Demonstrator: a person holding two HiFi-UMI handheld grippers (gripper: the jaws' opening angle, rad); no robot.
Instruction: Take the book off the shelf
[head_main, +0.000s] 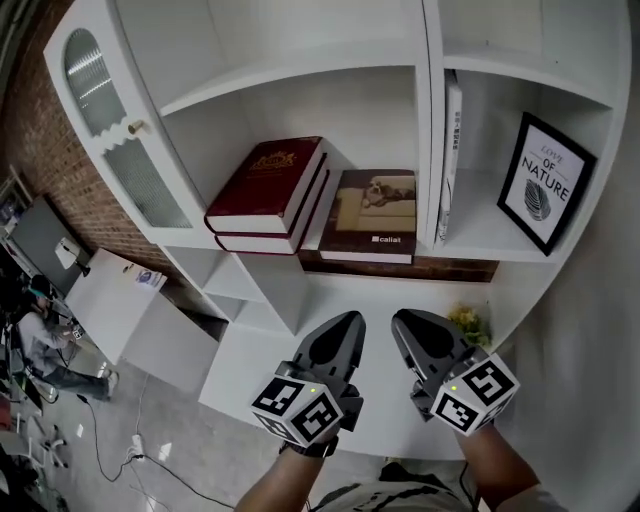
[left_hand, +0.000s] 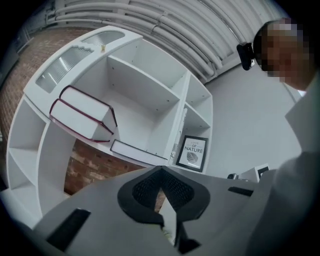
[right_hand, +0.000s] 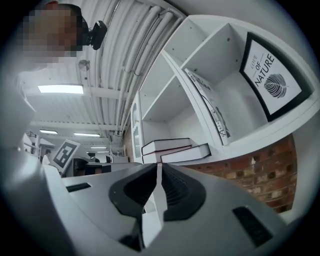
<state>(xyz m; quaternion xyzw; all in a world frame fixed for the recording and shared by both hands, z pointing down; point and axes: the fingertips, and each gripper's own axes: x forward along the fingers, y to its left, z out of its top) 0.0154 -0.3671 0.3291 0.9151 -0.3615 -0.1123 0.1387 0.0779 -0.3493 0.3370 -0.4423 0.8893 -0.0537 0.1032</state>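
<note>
Below the shelf (head_main: 478, 228) with red books (head_main: 268, 190), brown book (head_main: 375, 212), framed print (head_main: 552, 182): left tongs (head_main: 351, 319), right tongs (head_main: 401, 319), both closed, empty.

- I see two dark red books (head_main: 268, 188) with gold print.
- I see a brown book (head_main: 375, 220) too.
- The shelf (head_main: 290, 85) is white.
- The wall (head_main: 40, 140) is red brick.

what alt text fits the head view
The left gripper and right gripper, both shut and empty, hover before a white shelf holding two stacked red books, a brown book beside them and a framed print in the right compartment.
</note>
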